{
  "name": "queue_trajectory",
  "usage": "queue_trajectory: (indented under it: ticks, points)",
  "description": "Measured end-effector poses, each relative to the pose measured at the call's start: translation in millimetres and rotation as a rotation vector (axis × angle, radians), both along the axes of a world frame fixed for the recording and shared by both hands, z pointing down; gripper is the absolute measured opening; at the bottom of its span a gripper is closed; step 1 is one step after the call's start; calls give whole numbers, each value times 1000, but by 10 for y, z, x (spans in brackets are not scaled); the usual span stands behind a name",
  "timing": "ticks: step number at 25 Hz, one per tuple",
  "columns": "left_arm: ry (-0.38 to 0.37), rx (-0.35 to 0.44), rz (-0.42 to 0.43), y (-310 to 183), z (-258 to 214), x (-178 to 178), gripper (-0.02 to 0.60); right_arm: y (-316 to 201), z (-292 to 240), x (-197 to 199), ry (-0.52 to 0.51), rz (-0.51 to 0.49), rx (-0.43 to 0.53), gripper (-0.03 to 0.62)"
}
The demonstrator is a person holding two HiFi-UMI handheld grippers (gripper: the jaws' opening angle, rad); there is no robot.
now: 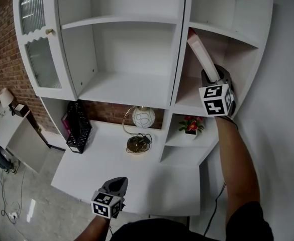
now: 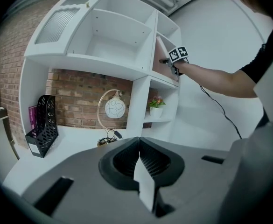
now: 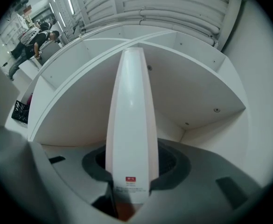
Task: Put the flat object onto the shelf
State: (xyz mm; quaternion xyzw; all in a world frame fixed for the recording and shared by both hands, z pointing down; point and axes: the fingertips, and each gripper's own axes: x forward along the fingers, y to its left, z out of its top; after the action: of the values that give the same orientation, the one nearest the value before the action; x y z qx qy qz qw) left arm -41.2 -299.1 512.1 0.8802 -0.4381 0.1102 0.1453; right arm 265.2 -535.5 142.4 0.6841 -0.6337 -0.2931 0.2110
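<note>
Biggest thing on my feed was the white shelf unit (image 1: 179, 49), standing against a brick wall (image 1: 1, 39), with a ribbed-glass door (image 1: 36, 29) on its upper left section. Below it ran the white desk top (image 1: 136, 179). On the desk, at the left, a black mesh file holder (image 1: 79, 127) stood upright with something magenta inside; I couldn't tell what. Near the middle of the desk was a lamp (image 1: 143, 117) with a white patterned globe on a curved gold stem. The flat object (image 1: 203, 54), a long white box, was inside the middle compartment of the right-hand column. It was tilted, with its top end leaning up-left toward the divider and its lower end down in my right gripper (image 1: 213, 78). That gripper's jaws were pinching the box from both sides, clear in the right gripper view, where the box ran straight up between them. I couldn't tell whether the box touched the shelf board. My left gripper (image 1: 117, 182) was low over the desk's front edge, well apart from the shelf, jaws pressed together with nothing in them. Smallest item: a potted plant with red flowers (image 1: 191, 125) in the compartment just below the box.
</note>
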Motion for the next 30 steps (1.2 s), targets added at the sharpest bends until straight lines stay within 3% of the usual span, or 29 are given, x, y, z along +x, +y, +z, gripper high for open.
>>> queue_trajectory:
  ticks: [7, 15, 21, 30]
  points:
    - [-3, -1, 0, -31, 25, 2, 5, -34, 4, 11, 14, 6, 10, 179]
    - [-2, 7, 2, 8, -12, -24, 5, -6, -4, -28, 19, -10, -5, 227]
    - [1, 6, 0, 49, -3, -64, 6, 194, -14, -62, 14, -24, 4, 241]
    - [-10, 5, 66, 158, 6, 87, 6, 699, 100, -92, -22, -55, 3, 238]
